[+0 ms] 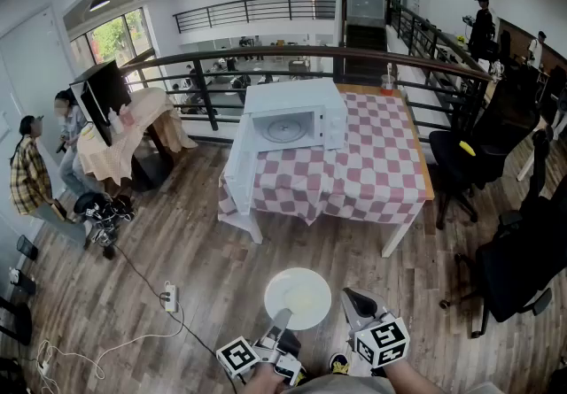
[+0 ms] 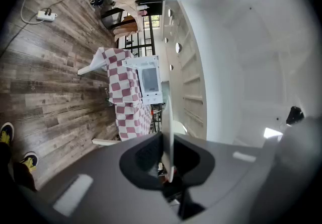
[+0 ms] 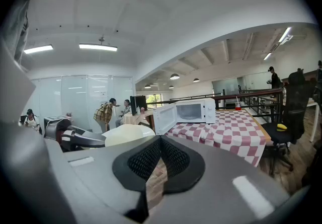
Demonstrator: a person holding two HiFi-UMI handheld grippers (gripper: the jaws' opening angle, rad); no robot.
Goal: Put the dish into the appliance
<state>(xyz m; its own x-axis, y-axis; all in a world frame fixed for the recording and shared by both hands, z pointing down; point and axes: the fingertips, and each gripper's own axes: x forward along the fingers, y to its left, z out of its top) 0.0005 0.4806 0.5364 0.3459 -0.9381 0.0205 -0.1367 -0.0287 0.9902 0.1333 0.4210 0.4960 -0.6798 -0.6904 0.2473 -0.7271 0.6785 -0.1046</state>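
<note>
A round white plate [image 1: 297,297] hangs level above the wooden floor, and my left gripper [image 1: 282,319] is shut on its near rim. In the left gripper view the plate [image 2: 170,117] shows edge-on, pinched between the pads. My right gripper [image 1: 355,298] floats just right of the plate, shut, with nothing in it. The right gripper view shows the plate [image 3: 128,135] to its left. The white microwave [image 1: 292,116] stands on the checkered table well ahead, its door [image 3: 163,118] swung open to the left and its cavity [image 1: 283,129] showing a glass turntable.
The table [image 1: 372,166] has a pink-and-white cloth. Black office chairs [image 1: 483,153] stand to its right. A dark railing [image 1: 266,60] runs behind it. A power strip [image 1: 168,297] and cable lie on the floor at left. People stand by a draped desk [image 1: 124,140] at far left.
</note>
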